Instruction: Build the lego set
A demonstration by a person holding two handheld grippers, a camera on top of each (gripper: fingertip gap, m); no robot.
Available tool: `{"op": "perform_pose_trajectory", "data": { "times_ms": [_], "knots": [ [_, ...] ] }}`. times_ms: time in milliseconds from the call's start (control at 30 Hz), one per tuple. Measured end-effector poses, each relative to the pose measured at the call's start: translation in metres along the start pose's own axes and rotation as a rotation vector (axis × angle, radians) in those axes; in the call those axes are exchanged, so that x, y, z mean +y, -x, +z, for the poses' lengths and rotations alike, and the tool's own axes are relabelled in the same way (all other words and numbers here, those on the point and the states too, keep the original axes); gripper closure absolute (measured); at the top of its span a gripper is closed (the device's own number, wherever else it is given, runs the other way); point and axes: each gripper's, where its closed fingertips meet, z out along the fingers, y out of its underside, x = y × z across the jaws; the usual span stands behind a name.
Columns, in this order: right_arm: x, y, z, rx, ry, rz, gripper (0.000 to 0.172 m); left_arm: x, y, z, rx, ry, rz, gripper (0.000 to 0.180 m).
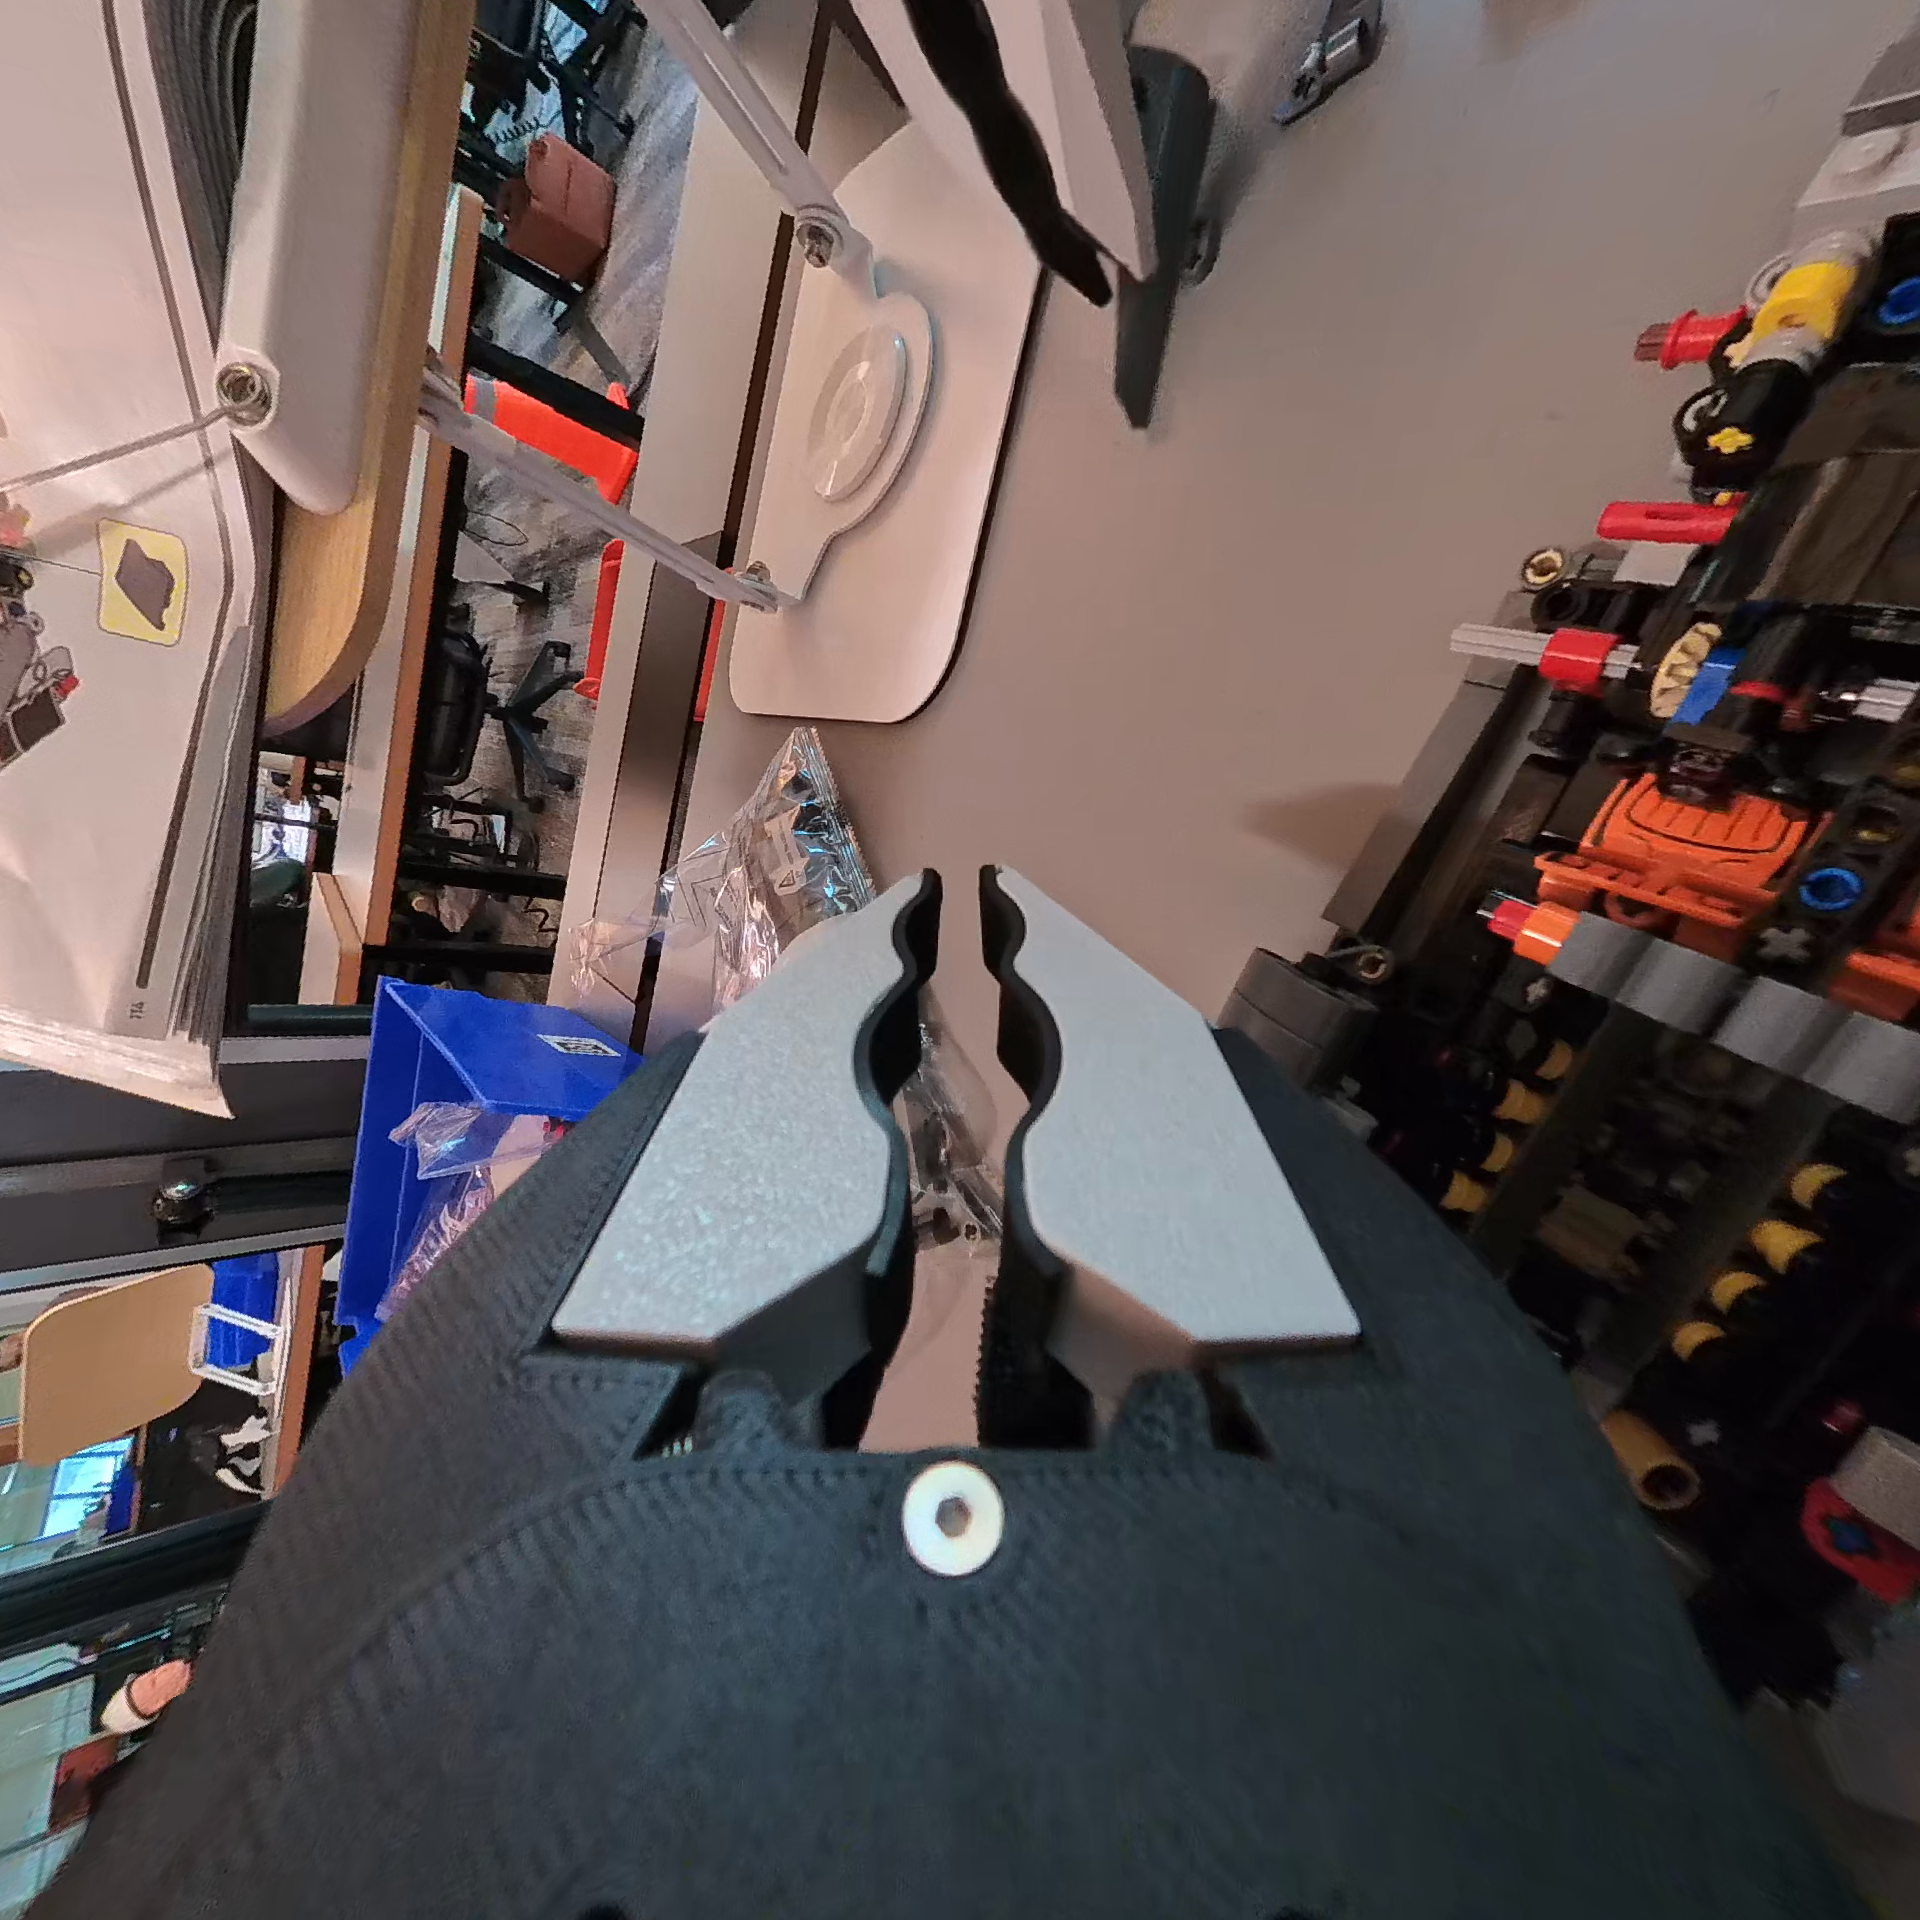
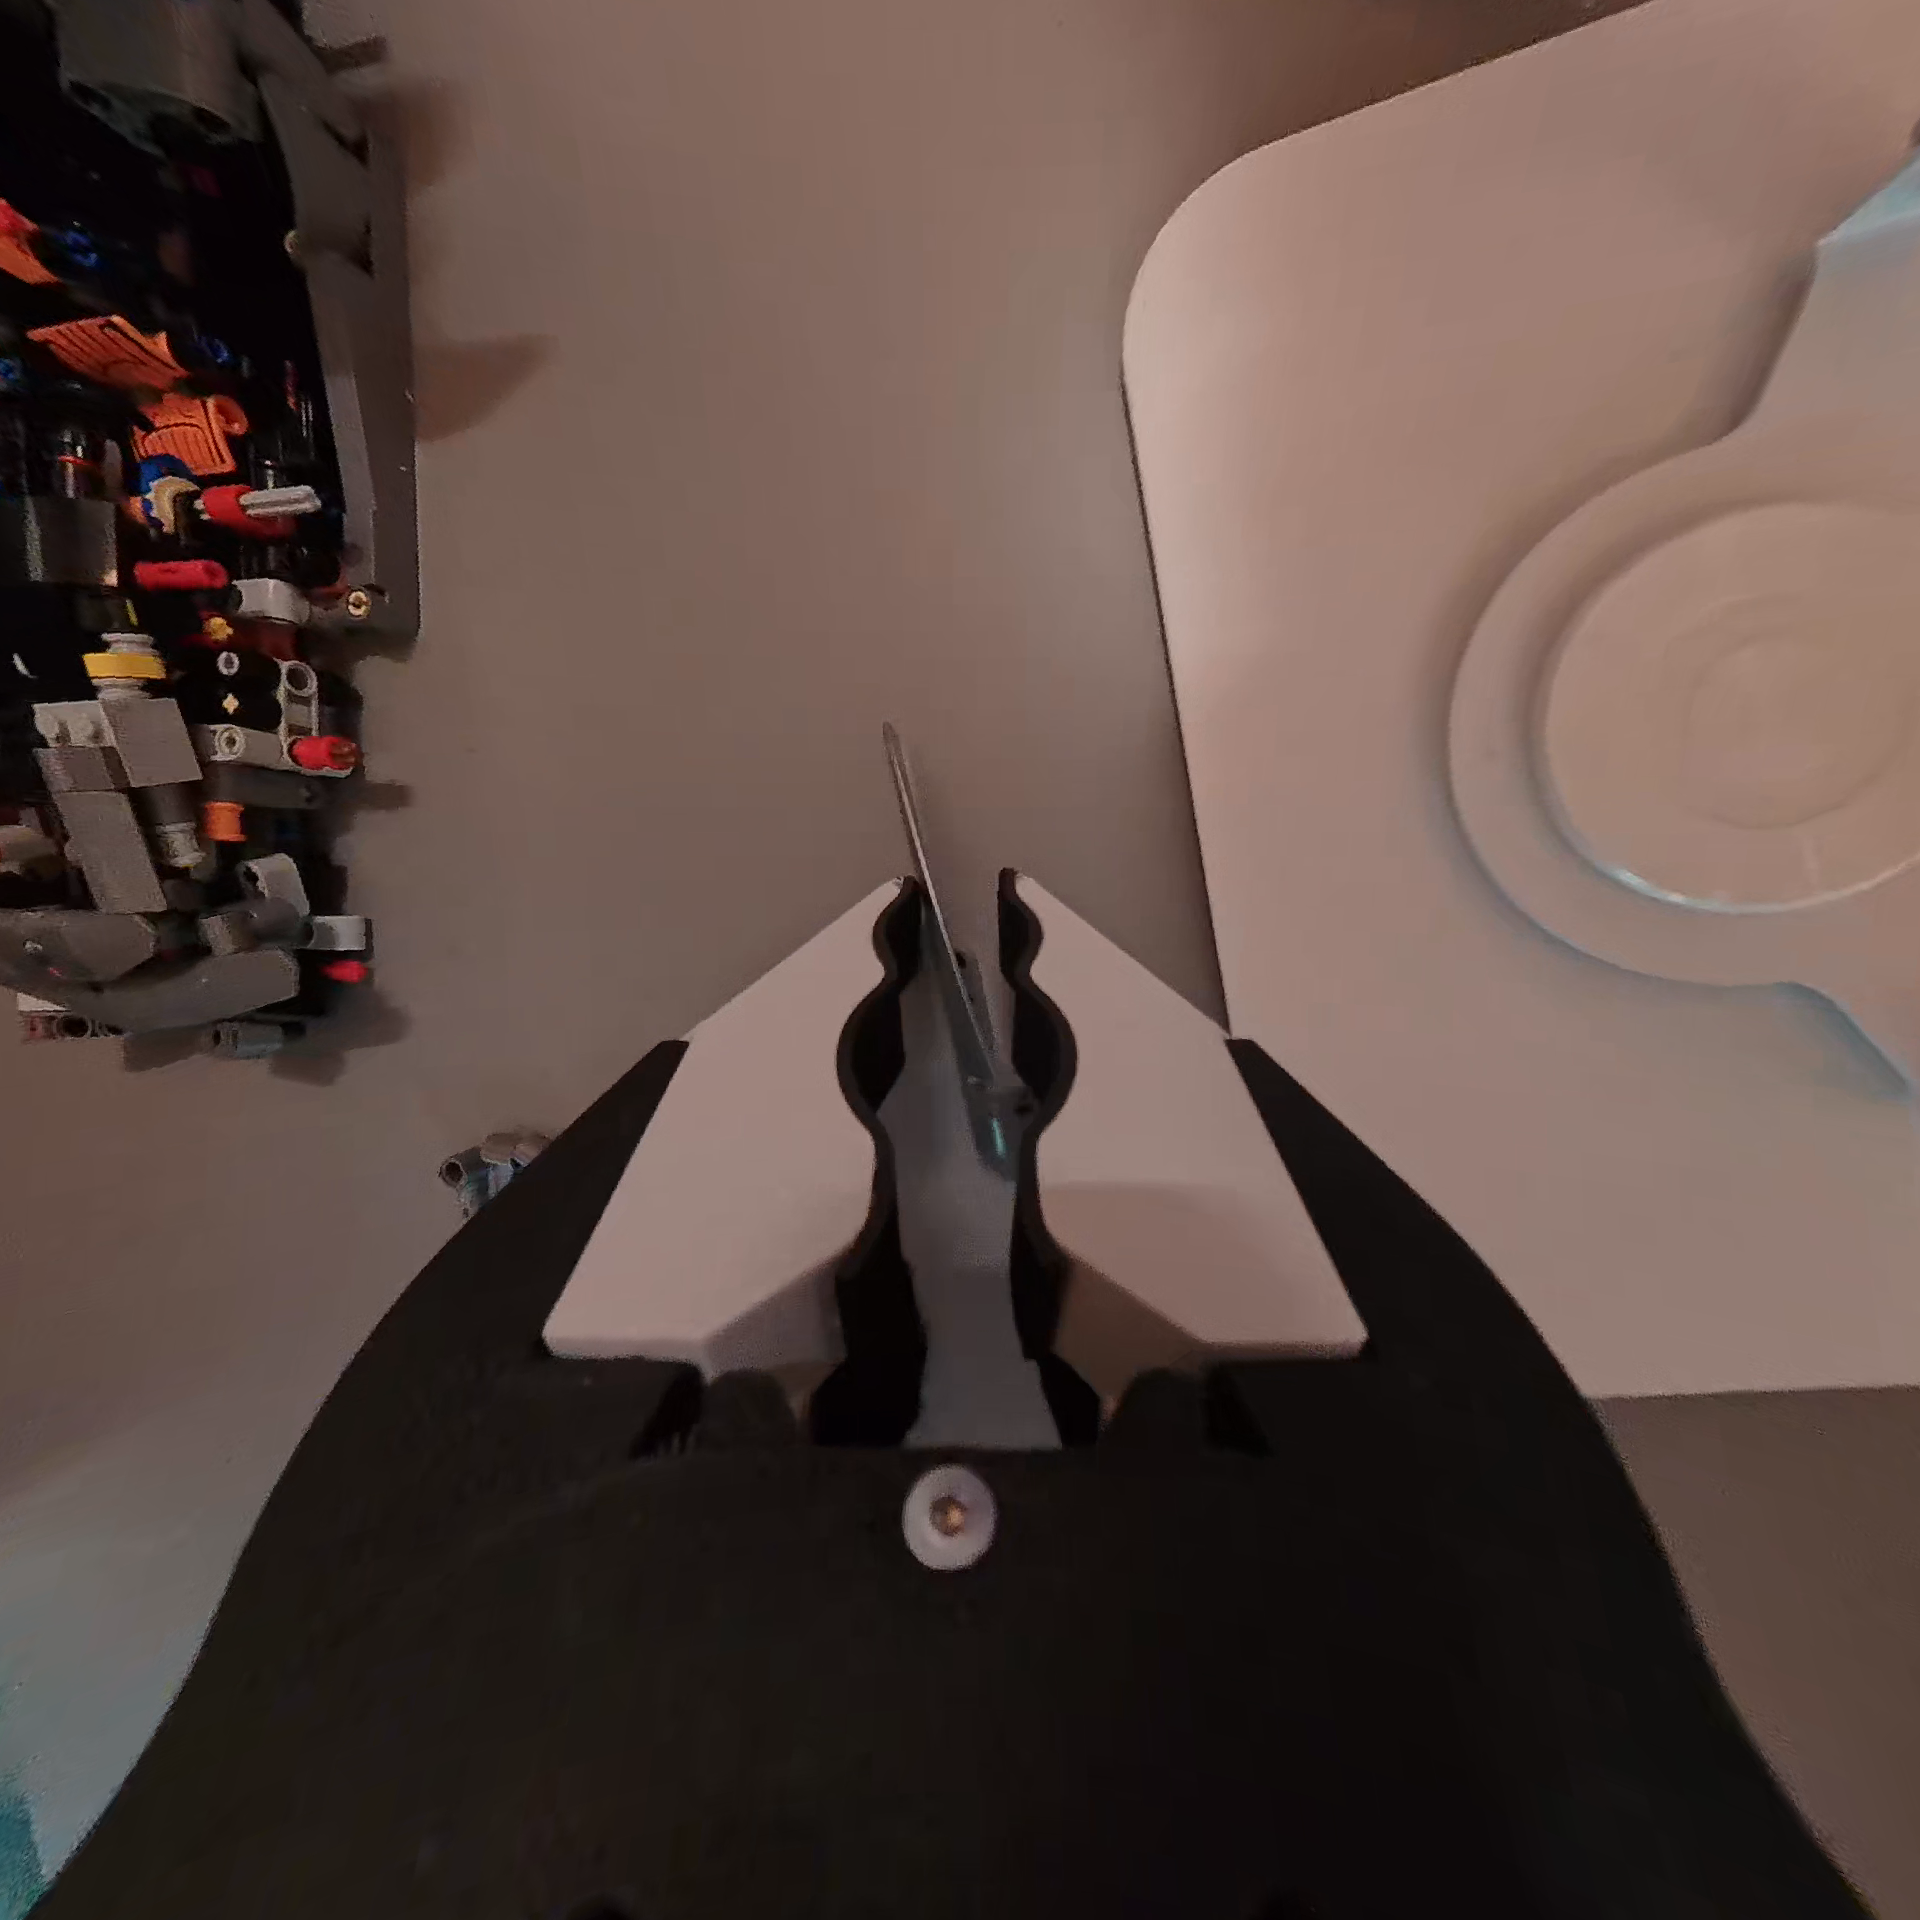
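Left gripper (image 1: 960, 883) hovers above the table (image 1: 1195, 582), tips slightly apart, a clear plastic bag (image 1: 940, 1117) of small parts caught deeper between its fingers. Right gripper (image 2: 958, 883) is parted; a thin metal blade (image 2: 914, 821) leans on its left pad (image 2: 906, 914), clear of the right one. Brick model (image 2: 177, 644) off left, white board (image 2: 1455, 520) just right.

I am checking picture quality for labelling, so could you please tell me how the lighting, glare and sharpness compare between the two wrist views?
Left wrist view: bright and sharp, with glare on the clear plastic bag and wide-angle bending at the edges. Right wrist view: dimmer and warmer, soft throughout, the toy brick model blurred, its shadows falling on the table.
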Motion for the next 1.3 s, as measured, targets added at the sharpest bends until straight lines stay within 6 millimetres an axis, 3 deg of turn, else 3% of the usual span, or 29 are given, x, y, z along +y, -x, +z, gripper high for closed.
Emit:
{"op": "perform_pose_trajectory", "data": {
  "times_ms": [167,333,433,633,833,1000,1200,1300],
  "knots": [
    [0.005,-0.003,-0.015,0.103,0.015,-0.057,0.156,-0.001,0.001,0.0,-0.001,-0.003,-0.005,0.174],
    [0.013,-0.005,-0.039,0.292,0.007,-0.184,0.172,-0.005,-0.001,-0.001,0.001,-0.007,0.002,0.175],
    [0.022,-0.005,-0.03,0.263,0.017,-0.171,0.172,-0.007,-0.002,0.0,0.003,-0.011,0.01,0.175],
    [0.02,-0.018,-0.019,0.228,-0.011,-0.114,0.172,-0.007,-0.003,0.001,0.004,-0.008,0.008,0.175],
    [0.01,-0.011,-0.044,0.222,-0.108,-0.097,0.168,-0.004,-0.003,0.0,0.006,-0.005,0.009,0.175],
    [0.027,0.03,-0.081,0.314,-0.122,-0.168,0.158,-0.004,-0.005,0.001,0.022,-0.011,0.002,0.174],
    [0.085,0.108,-0.115,0.331,-0.13,-0.159,0.159,-0.009,-0.012,-0.006,0.093,-0.04,-0.031,0.167],
    [0.119,0.137,-0.116,0.364,-0.11,-0.12,0.162,-0.001,-0.016,-0.007,0.132,-0.005,-0.027,0.168]
  ]
}}
